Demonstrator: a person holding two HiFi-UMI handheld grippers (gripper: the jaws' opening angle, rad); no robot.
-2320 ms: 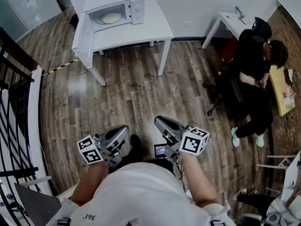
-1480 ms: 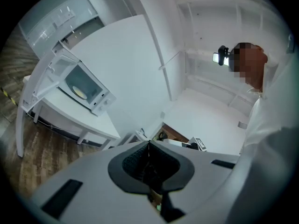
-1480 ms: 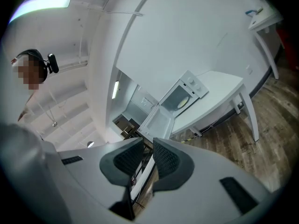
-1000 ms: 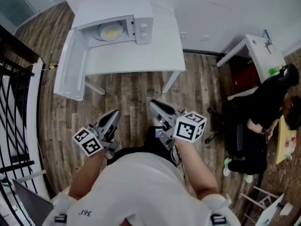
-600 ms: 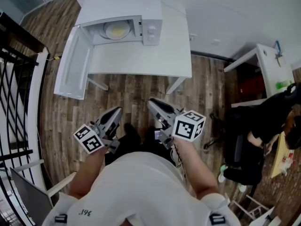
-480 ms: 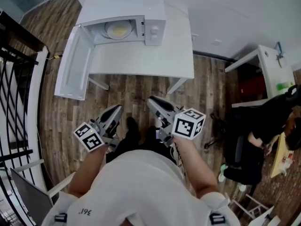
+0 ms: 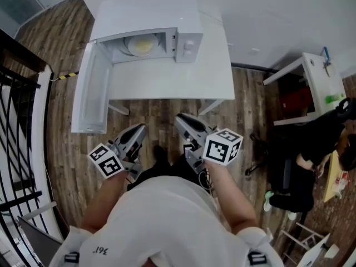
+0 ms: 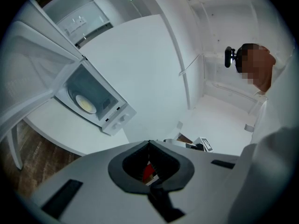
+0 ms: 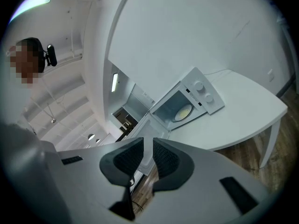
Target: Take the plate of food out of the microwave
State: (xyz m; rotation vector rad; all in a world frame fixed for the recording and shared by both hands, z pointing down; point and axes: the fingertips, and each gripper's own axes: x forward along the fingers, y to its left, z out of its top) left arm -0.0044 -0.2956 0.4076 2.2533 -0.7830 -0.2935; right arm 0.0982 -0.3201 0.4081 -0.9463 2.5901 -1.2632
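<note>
A white microwave (image 7: 186,35) stands on a white table (image 7: 167,82) ahead of me, its door (image 7: 92,93) swung wide open to the left. Inside lies a plate of yellow food (image 7: 142,45); it also shows in the left gripper view (image 8: 86,105) and the right gripper view (image 9: 183,111). Both grippers hover over the wooden floor, short of the table's near edge and well apart from the microwave. My left gripper (image 7: 140,129) is shut and holds nothing. My right gripper (image 7: 179,119) has a narrow gap between its jaws with nothing in it.
A second white desk (image 7: 300,77) stands at the right, with a seated person in dark clothes (image 7: 328,143) beside it. A black railing (image 7: 22,149) runs along the left. The open door juts past the table's left front corner.
The table and microwave have drawn nearer and now sit lower in the head view. Both grippers have travelled forward with me; their jaws look unchanged.
</note>
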